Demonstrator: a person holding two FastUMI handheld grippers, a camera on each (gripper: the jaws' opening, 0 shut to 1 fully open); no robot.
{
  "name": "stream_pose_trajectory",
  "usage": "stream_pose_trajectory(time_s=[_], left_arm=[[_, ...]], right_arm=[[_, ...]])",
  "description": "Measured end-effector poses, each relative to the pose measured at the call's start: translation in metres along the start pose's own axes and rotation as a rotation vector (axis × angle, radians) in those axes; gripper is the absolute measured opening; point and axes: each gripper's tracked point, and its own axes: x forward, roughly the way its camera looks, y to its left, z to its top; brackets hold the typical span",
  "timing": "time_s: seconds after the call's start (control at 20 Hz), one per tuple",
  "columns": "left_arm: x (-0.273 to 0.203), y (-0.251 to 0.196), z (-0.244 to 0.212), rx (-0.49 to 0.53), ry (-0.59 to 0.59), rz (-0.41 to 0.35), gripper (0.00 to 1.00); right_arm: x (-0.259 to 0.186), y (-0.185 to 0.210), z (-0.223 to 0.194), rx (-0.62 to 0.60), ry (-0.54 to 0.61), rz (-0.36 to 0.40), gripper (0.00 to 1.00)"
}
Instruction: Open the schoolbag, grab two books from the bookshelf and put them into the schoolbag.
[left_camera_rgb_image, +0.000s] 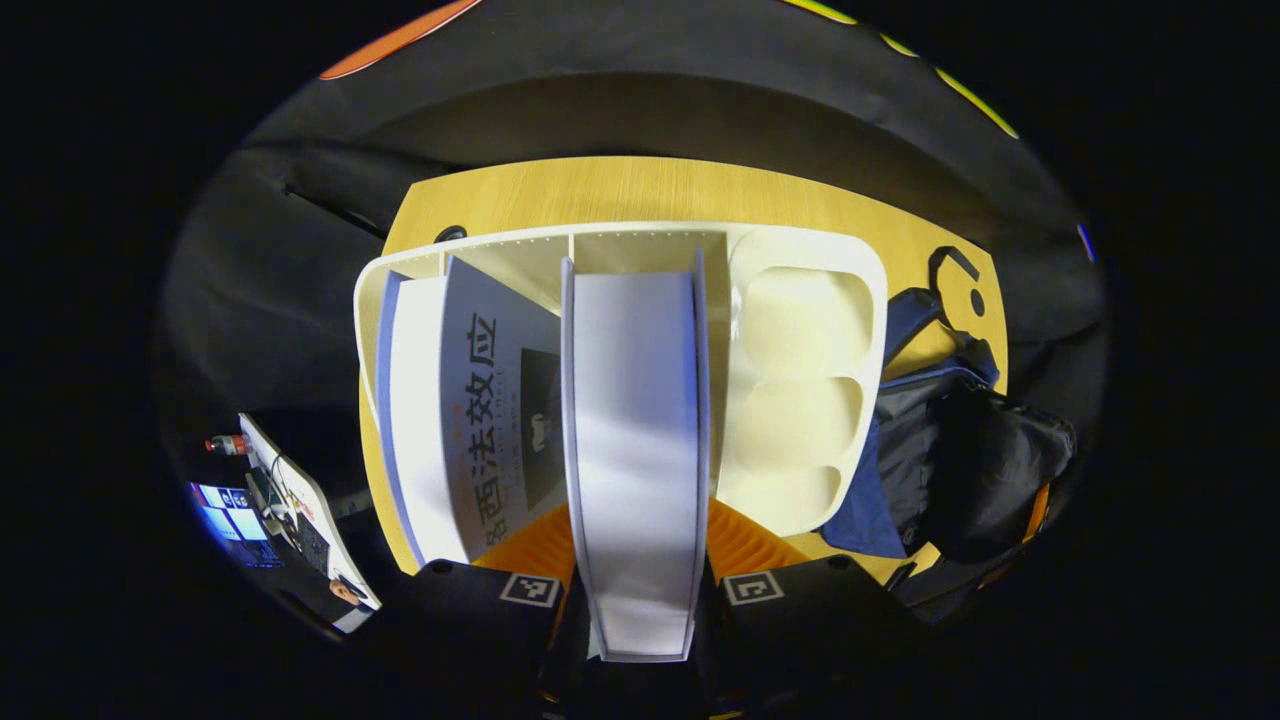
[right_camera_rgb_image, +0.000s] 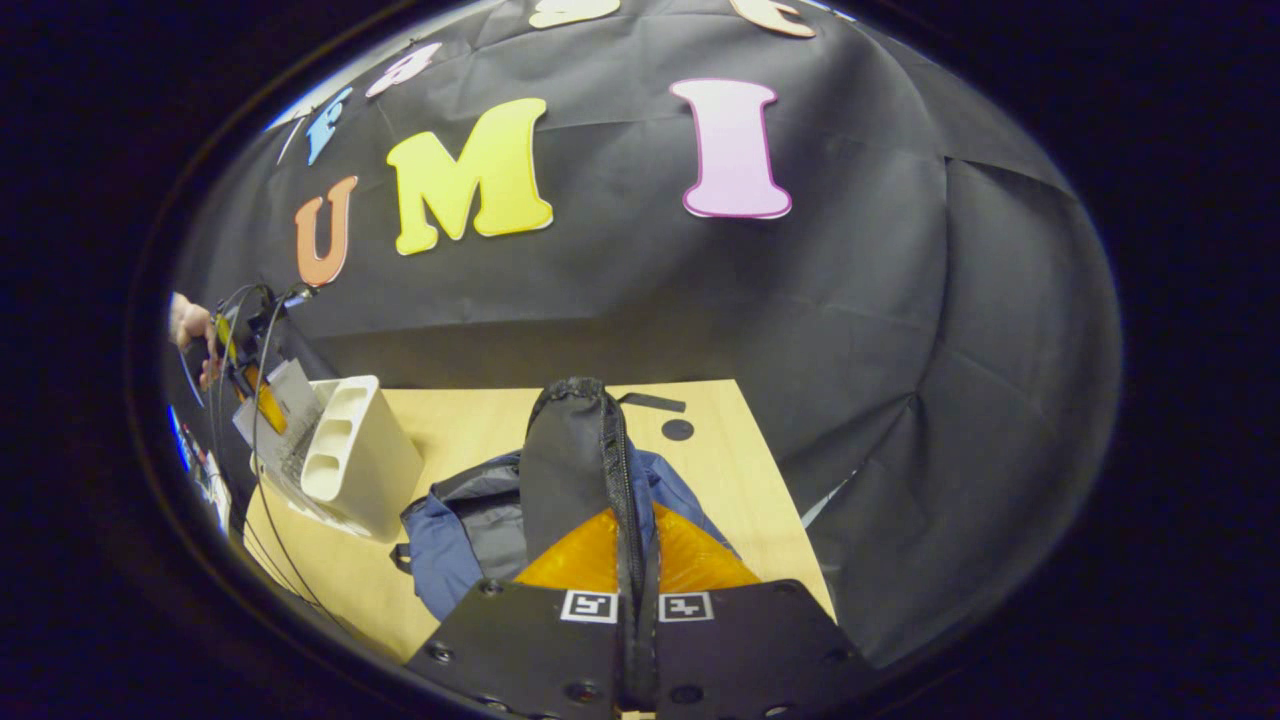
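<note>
My left gripper (left_camera_rgb_image: 640, 600) clenches a grey-covered book (left_camera_rgb_image: 636, 440), spine upright; dark blue fabric schoolbag (left_camera_rgb_image: 930, 470) lies rightward, its flap pinched by my right gripper (right_camera_rgb_image: 636, 610)

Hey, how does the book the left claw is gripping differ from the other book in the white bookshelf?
The gripped book sits between the left claw fingers, page edges facing the camera; the other book is untouched. The gripped book stands upright in the middle slot, while the other book leans in the left slot, showing its printed grey cover. Both stand in the white bookshelf on the wooden table.
</note>
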Motion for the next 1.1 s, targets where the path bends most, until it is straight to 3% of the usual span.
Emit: stream_pose_trajectory(time_s=[0.1,0.3,0.5,0.75,0.95,1.1], left_arm=[[-0.022,0.000,-0.016,0.025,-0.008,-0.042,0.46],[-0.077,0.023,-0.044,0.093,-0.078,-0.055,0.43],[-0.137,0.028,-0.065,0.045,-0.174,-0.137,0.43],[-0.172,-0.010,-0.064,0.020,-0.325,-0.361,0.44],[-0.174,-0.064,-0.064,-0.069,-0.327,-0.600,0.44],[-0.157,-0.109,-0.062,-0.100,-0.321,-0.720,0.44]], right_arm=[[0.002,0.002,0.002,-0.008,-0.002,-0.005,0.00],[0.001,0.011,0.002,-0.007,-0.001,-0.004,0.00],[-0.003,0.014,0.004,-0.015,-0.002,-0.027,0.00],[-0.006,0.016,0.002,0.008,0.007,-0.043,0.00],[-0.004,0.018,0.002,0.012,0.014,-0.045,0.00],[-0.007,0.020,0.004,-0.003,0.014,-0.040,0.00]])
